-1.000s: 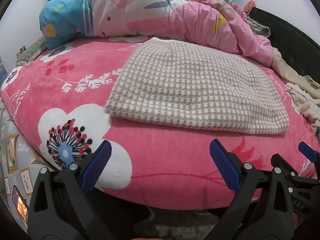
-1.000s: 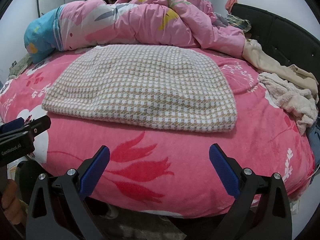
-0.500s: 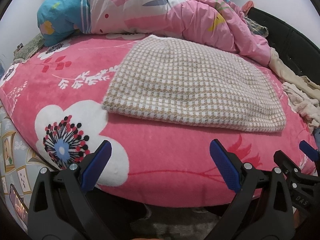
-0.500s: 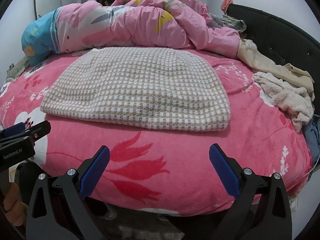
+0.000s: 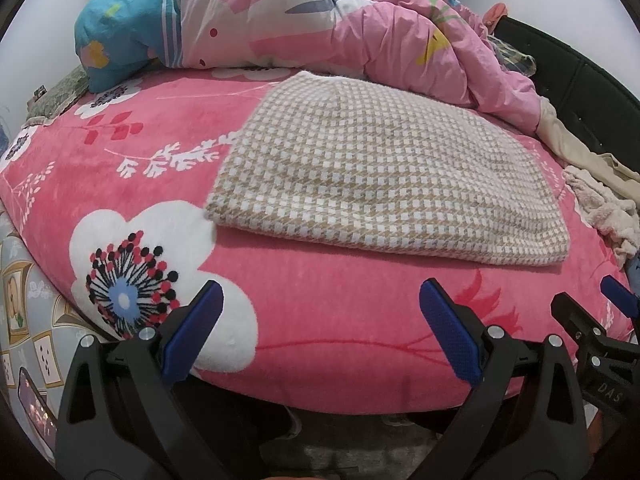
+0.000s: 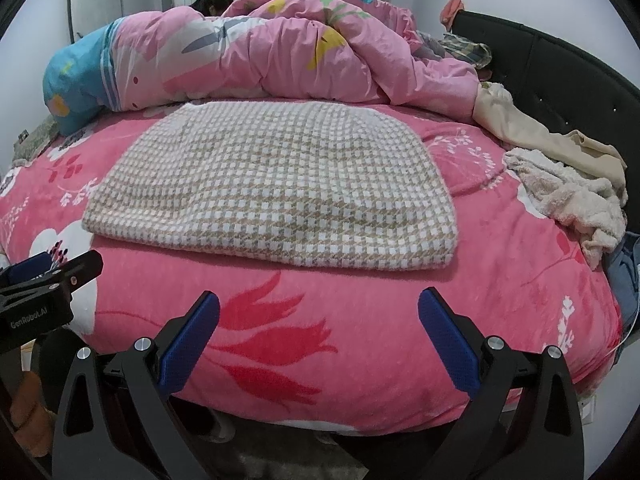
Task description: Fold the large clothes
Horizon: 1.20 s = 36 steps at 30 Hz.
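One checked garment (image 6: 272,184), beige and white, lying flat mid-bed on the pink floral blanket (image 6: 360,320), its near edge a thick fold, already doubled by the look of it. Two tools: your left gripper (image 5: 320,328) and right gripper (image 6: 320,332), both with jaws apart, empty, short of the cloth. For the next fold, pinch both near corners, all layers, and lift them evenly. Keep clear of the cream clothes (image 6: 568,196) at right.
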Tool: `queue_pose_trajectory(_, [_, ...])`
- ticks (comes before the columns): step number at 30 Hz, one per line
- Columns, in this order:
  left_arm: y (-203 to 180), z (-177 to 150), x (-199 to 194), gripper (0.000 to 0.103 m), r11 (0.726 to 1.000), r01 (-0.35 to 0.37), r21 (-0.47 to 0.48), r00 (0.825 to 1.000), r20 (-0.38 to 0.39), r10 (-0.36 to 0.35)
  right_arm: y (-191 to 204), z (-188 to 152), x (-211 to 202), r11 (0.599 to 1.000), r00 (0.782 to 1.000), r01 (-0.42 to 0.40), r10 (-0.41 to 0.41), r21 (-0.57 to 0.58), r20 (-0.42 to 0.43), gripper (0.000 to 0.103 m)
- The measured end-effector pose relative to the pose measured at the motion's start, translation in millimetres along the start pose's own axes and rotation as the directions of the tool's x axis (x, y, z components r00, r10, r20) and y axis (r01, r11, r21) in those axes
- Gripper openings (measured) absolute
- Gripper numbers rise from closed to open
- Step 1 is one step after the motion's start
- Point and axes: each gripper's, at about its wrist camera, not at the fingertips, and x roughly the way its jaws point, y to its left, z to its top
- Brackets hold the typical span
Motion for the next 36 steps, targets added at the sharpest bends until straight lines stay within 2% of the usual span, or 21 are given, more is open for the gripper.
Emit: queue_pose_trajectory(36, [-5.1, 0.3, -2.4, 0.095, 1.000, 0.004, 0.014, 1.000, 0.006, -0.004, -3.1, 2.5, 1.1, 1.000, 1.000, 0.003, -0.003, 0.006, -0.003, 0.097])
